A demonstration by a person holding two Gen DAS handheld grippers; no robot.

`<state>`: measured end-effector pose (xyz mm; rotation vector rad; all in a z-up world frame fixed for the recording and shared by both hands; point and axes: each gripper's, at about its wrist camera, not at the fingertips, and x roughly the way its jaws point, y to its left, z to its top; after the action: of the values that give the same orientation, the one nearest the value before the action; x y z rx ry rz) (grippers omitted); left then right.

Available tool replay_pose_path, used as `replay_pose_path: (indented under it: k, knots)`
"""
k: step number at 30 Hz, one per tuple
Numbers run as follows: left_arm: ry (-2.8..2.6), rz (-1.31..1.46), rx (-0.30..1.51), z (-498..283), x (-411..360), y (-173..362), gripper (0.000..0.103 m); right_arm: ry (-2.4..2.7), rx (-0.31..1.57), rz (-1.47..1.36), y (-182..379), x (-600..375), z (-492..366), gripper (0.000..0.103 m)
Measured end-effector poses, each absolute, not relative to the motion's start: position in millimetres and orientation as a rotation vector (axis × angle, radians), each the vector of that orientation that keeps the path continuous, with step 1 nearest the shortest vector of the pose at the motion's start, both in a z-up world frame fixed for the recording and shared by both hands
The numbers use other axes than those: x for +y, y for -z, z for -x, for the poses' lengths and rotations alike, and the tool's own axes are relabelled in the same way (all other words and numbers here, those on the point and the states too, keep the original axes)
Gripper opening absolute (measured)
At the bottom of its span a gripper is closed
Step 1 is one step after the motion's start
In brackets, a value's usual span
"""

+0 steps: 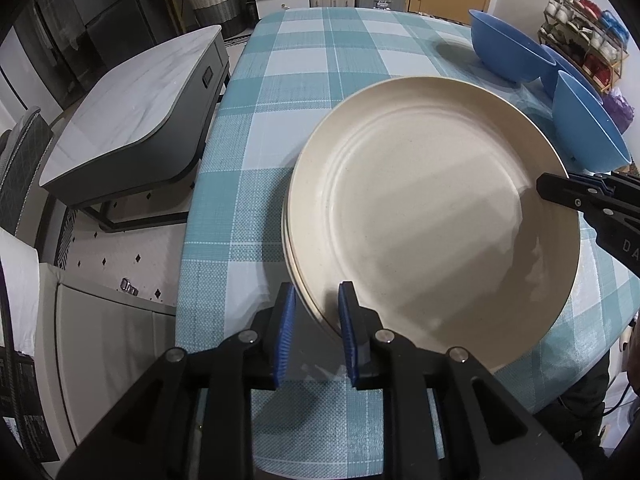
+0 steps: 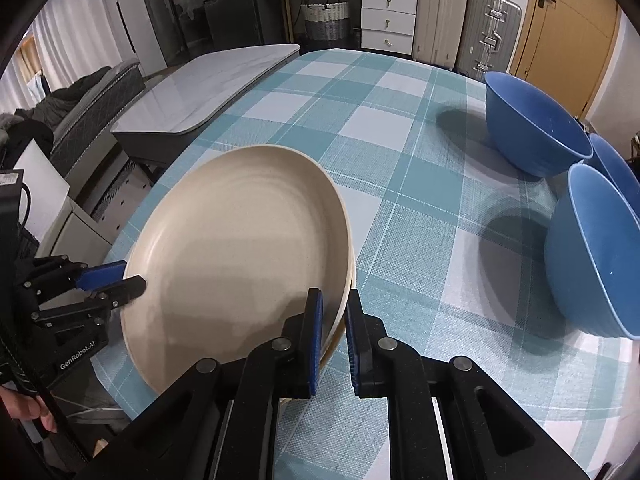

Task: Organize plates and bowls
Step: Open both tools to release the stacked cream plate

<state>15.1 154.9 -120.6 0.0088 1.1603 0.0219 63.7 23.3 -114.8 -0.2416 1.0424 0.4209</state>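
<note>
Plates: a stack of beige plates [image 1: 432, 216] sits on the teal-and-white checked tablecloth [image 1: 256, 128], near the table's left edge in the left wrist view; at least two rims show beneath the top plate at the stack's left side. Left gripper [image 1: 316, 328] straddles the near-left rim of the stack, one blue pad [image 1: 285, 332] outside the rim and the other over the plate's inner surface; the jaws stand at a narrow gap with the rim between them, and whether the pads actually press the rim cannot be told. Right gripper [image 2: 332, 340] straddles the opposite rim likewise, inner finger over the top plate [image 2: 236, 264], outer finger just outside the stack edge above the cloth; narrow gap, contact also uncertain. Each gripper shows in the other's camera: right gripper tip at the stack's right rim in the left wrist view [image 1: 560, 190], left gripper at the stack's left rim in the right wrist view [image 2: 112, 280]. Three blue bowls lie tipped on their sides at the table's far right, clustered together and well apart from the plates: far bowl [image 2: 532, 128], near bowl [image 2: 592, 256], and a third [image 2: 618, 168] partly hidden between them. Grey marble-topped side table [image 2: 208, 88] stands beyond the left edge of the dining table.
</note>
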Motion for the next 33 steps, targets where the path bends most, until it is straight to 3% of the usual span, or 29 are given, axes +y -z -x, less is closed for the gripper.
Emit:
replay_pose_path:
  k: [20, 33]
  knots:
    - [-0.010, 0.020, 1.159, -14, 161, 117, 0.021, -0.427, 1.095, 0.518, 130, 46, -67, 0.017]
    - [-0.019, 0.033, 1.161, -16, 164, 115, 0.022, -0.553, 1.234, 0.179, 140, 14, -94, 0.018]
